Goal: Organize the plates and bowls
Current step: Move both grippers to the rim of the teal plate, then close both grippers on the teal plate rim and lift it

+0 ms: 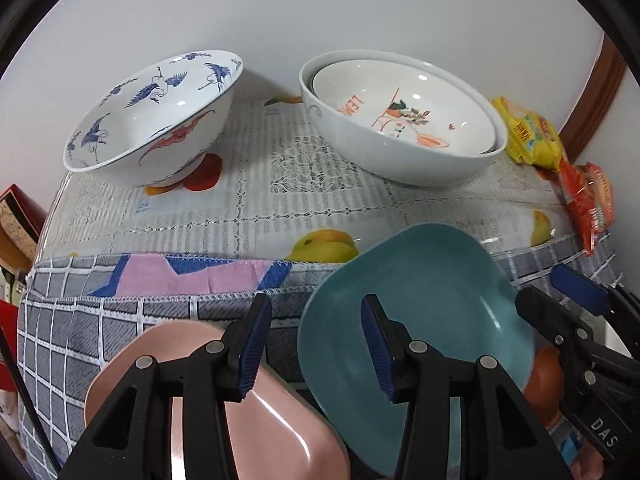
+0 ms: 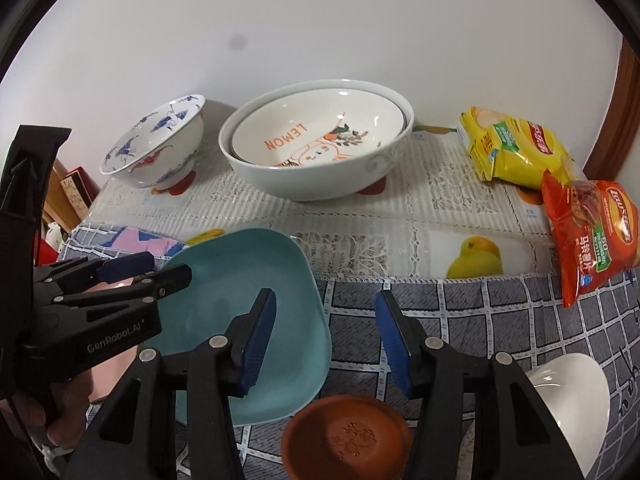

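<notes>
My left gripper [image 1: 314, 346] is open and empty, above the gap between a pink plate [image 1: 276, 420] and a teal plate [image 1: 436, 300]. My right gripper [image 2: 326, 334] is open and empty, over the teal plate's [image 2: 240, 280] right edge and a brown clay saucer [image 2: 348, 436]. At the back stand a blue-crane bowl [image 1: 160, 120], also in the right wrist view [image 2: 156, 148], and a large white bowl [image 1: 400, 160] with a LEMON plate [image 2: 320, 136] nested inside. A white bowl [image 2: 576, 396] lies at the lower right.
Yellow [image 2: 516, 148] and red [image 2: 588, 232] snack bags lie at the table's right side. The table wears a grey checked cloth [image 2: 480, 320] under a fruit-print cover [image 1: 260, 208]. Boxes [image 1: 16, 224] stand off the left edge. A wall is close behind.
</notes>
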`<state>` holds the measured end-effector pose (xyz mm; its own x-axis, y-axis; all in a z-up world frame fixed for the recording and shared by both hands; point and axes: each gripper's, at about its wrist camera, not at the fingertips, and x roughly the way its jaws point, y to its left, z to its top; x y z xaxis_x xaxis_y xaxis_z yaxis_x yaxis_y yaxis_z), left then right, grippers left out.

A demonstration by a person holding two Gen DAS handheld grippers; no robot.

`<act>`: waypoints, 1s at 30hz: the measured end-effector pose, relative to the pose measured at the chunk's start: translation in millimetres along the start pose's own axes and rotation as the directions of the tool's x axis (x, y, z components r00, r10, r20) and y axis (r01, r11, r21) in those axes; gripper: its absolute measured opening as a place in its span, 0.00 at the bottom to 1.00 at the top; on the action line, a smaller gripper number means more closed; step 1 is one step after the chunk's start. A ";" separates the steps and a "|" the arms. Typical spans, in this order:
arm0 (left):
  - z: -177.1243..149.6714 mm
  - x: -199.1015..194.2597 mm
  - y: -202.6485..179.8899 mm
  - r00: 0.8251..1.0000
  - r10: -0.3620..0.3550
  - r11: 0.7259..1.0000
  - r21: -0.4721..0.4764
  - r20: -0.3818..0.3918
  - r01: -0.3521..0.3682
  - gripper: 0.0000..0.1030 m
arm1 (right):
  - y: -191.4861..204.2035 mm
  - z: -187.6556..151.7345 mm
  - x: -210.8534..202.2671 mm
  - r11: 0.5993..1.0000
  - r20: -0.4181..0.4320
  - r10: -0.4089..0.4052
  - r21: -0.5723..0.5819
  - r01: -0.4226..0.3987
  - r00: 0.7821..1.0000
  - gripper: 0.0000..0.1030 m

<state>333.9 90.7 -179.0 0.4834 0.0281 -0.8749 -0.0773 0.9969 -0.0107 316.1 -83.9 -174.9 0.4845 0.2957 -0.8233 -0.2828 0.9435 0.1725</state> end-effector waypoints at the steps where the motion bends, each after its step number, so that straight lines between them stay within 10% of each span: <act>1: 0.6 3.0 0.2 1.000 0.001 1.000 0.002 -0.001 -0.001 0.43 | 0.1 -0.9 3.0 1.000 -0.008 -0.007 0.002 0.007 1.000 0.51; 10: -2.6 18.6 1.0 0.999 -0.046 0.999 0.007 -0.001 0.046 0.44 | 4.1 -12.4 24.3 0.999 -0.053 -0.037 0.004 0.037 0.998 0.50; 21: -8.0 19.2 -10.6 1.000 0.018 0.999 0.049 -0.005 -0.017 0.46 | 6.8 -23.4 34.3 0.999 -0.062 -0.048 0.019 0.049 0.997 0.17; 30: -11.2 16.8 -9.0 1.000 0.030 0.999 0.016 0.010 -0.030 0.37 | -1.8 -27.2 33.2 0.998 -0.057 0.005 0.059 -0.002 0.998 0.14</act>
<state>332.9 81.4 -199.0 0.4891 0.0587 -0.8702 -0.0778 0.9967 0.0235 310.2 -79.8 -217.2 0.4350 0.2919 -0.8518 -0.2345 0.9501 0.2058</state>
